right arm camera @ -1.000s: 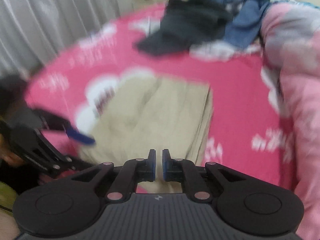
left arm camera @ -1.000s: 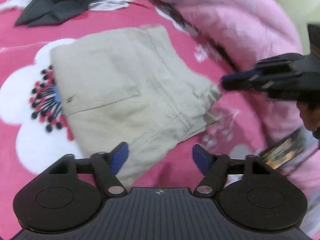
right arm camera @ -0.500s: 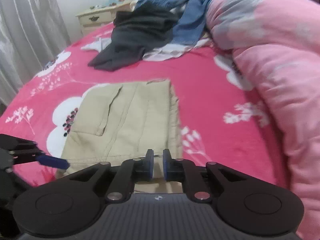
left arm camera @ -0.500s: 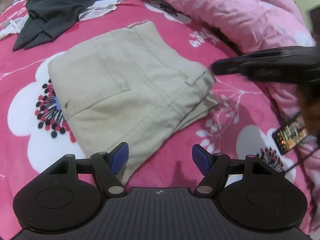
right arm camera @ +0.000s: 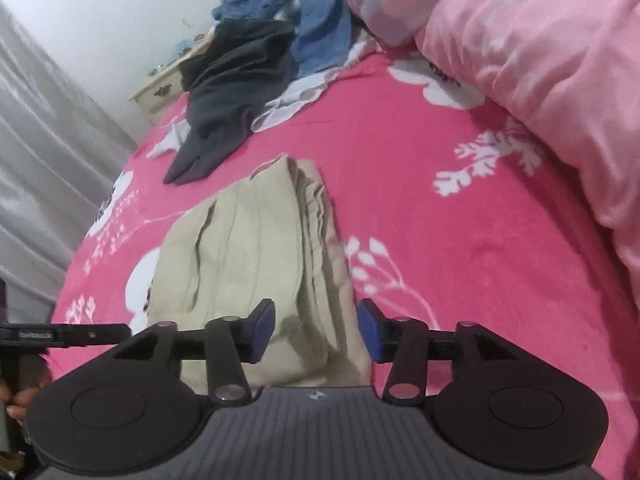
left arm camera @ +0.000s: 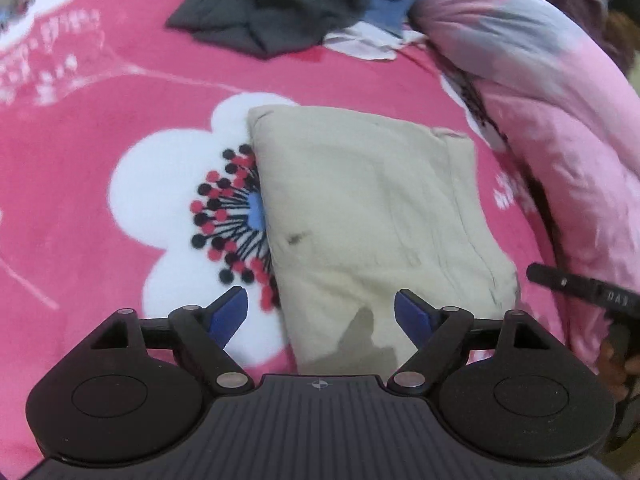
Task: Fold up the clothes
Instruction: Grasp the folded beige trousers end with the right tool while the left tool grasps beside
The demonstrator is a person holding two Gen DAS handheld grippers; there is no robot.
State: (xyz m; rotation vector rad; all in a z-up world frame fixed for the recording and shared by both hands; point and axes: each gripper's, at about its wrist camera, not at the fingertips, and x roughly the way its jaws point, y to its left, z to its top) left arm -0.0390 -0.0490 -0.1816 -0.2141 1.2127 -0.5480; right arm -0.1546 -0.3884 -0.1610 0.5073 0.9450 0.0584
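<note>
- The right gripper (right arm camera: 316, 330), its jaws nearly together a moment ago, has just been opening; its blue pads now stand apart on either side of the near end of the folded trousers (right arm camera: 256, 256), not pressing them.
- The left gripper (left arm camera: 321, 316) has just opened a little wider.
- In the left wrist view the trousers (left arm camera: 372, 220) now lie straight ahead.

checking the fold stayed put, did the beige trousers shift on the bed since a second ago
No. In the left wrist view the beige trousers cover the same part of the white flower on the bedspread; only the camera moved.
</note>
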